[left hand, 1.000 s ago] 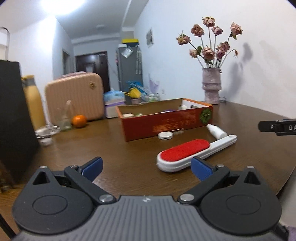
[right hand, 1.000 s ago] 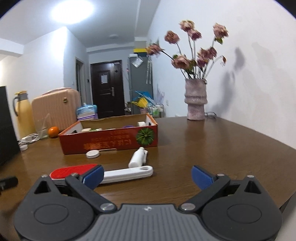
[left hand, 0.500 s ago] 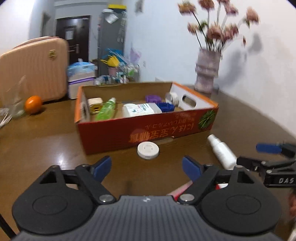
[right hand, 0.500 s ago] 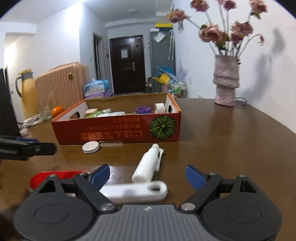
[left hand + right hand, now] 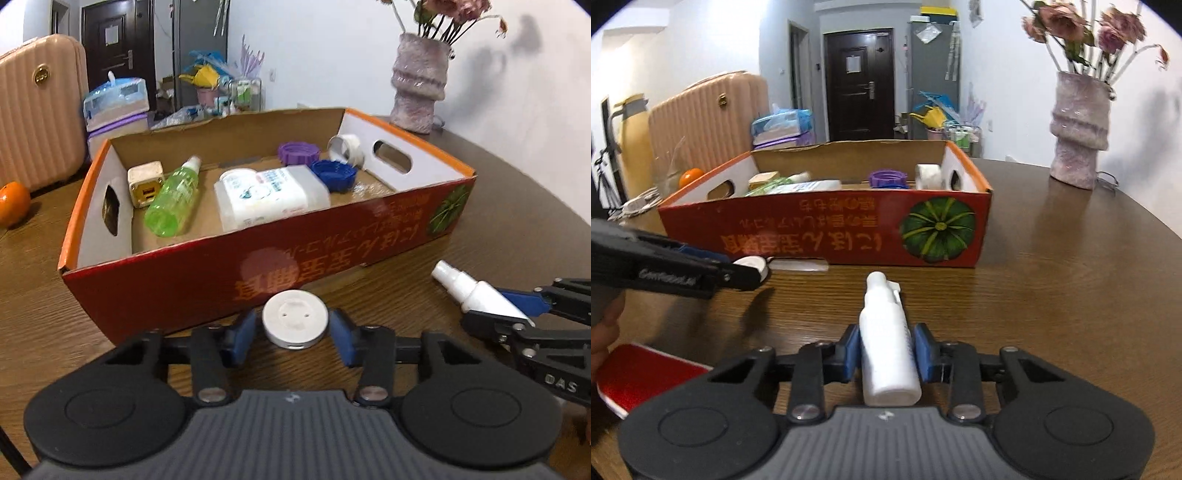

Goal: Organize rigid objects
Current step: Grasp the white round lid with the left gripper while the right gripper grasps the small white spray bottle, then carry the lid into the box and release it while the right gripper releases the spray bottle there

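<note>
the left gripper has its jaws spread on either side of a flat round white disc with two small holes in its top; the blue pads sit just beside its rim, and contact cannot be told. the disc lies on the brown wooden desk, close against the front wall of an orange cardboard box printed with a green pumpkin and pale lettering. inside the box lie a green spray bottle, a white labelled bottle, a cream cube-shaped plug, a purple cap, a blue cap and a white roll.

the right gripper has its jaws pinching a small white spray bottle around its body, nozzle pointing toward the box. the bottle is smooth, opaque and plain white. a red lint brush lies on the desk at the lower left of the right wrist view. a pale pink vase of dried roses stands well apart, near the wall
</note>
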A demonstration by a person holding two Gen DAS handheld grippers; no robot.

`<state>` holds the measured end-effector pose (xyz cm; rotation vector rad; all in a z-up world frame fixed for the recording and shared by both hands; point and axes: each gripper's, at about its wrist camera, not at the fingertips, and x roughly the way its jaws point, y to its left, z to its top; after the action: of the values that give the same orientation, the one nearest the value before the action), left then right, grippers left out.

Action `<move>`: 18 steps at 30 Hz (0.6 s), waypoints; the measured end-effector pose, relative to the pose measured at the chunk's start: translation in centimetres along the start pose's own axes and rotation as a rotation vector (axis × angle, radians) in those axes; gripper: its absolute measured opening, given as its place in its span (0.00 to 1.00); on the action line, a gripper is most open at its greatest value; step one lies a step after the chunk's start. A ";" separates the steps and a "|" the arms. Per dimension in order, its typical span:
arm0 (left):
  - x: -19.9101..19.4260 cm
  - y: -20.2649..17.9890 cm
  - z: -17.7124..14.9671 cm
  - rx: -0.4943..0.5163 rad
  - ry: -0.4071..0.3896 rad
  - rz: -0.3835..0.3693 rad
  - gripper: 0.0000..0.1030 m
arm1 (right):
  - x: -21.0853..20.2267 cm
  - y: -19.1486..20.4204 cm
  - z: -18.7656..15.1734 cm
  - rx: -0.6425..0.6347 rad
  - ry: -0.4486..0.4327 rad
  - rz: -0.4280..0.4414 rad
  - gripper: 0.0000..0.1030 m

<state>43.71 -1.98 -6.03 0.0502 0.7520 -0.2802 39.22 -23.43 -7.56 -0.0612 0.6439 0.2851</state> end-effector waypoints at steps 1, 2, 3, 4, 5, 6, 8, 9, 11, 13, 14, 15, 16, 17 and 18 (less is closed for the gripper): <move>0.0 0.0 0.0 0.007 -0.003 -0.001 0.39 | 0.0 0.2 0.0 -0.011 0.000 0.003 0.29; -0.1 -0.2 0.0 0.017 -0.003 0.003 0.38 | -0.1 0.3 0.0 -0.020 -0.002 0.010 0.28; -0.2 -0.4 -0.1 0.023 -0.010 0.017 0.38 | -0.1 0.4 0.1 -0.022 -0.005 0.016 0.28; -0.5 -0.6 -0.2 0.026 -0.023 0.034 0.38 | -0.3 0.4 0.0 -0.020 -0.015 0.024 0.26; -1.0 -0.8 -0.4 0.029 -0.033 0.050 0.38 | -0.5 0.5 0.1 -0.019 -0.018 0.028 0.26; -1.9 -0.9 -0.7 0.028 -0.055 0.065 0.38 | -0.7 0.5 0.1 -0.019 -0.018 0.034 0.26; -3.9 -0.9 -1.3 0.012 -0.111 0.076 0.38 | -1.1 0.9 0.3 -0.038 -0.018 0.038 0.26; -5.1 -0.8 -1.7 0.001 -0.140 0.077 0.38 | -1.3 1.2 0.4 -0.060 -0.016 0.035 0.26; -7.7 -0.8 -2.7 -0.022 -0.194 0.085 0.38 | -2.1 2.0 0.7 -0.094 -0.028 0.023 0.26; -10.5 -0.7 -4.0 -0.047 -0.238 0.071 0.38 | -3.4 2.8 1.0 -0.113 -0.055 0.018 0.26; -11.5 -0.7 -4.5 -0.061 -0.245 0.063 0.38 | -4.2 3.3 1.2 -0.120 -0.074 0.012 0.26; -12.6 -0.8 -5.2 -0.075 -0.252 0.058 0.38 | -5.1 3.9 1.3 -0.128 -0.096 0.009 0.26; -13.9 -0.8 -6.2 -0.088 -0.265 0.058 0.38 | -6.1 4.5 1.3 -0.132 -0.120 0.008 0.26; -14.9 -0.9 -7.0 -0.094 -0.276 0.062 0.38 | -7.0 5.0 1.3 -0.133 -0.138 0.010 0.26; -16.0 -1.0 -7.9 -0.095 -0.287 0.072 0.38 | -8.1 5.4 1.2 -0.132 -0.159 0.017 0.26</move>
<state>27.09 1.87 -0.86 -0.0516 0.4760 -0.1774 32.24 -20.00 -1.57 -0.1585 0.4672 0.3450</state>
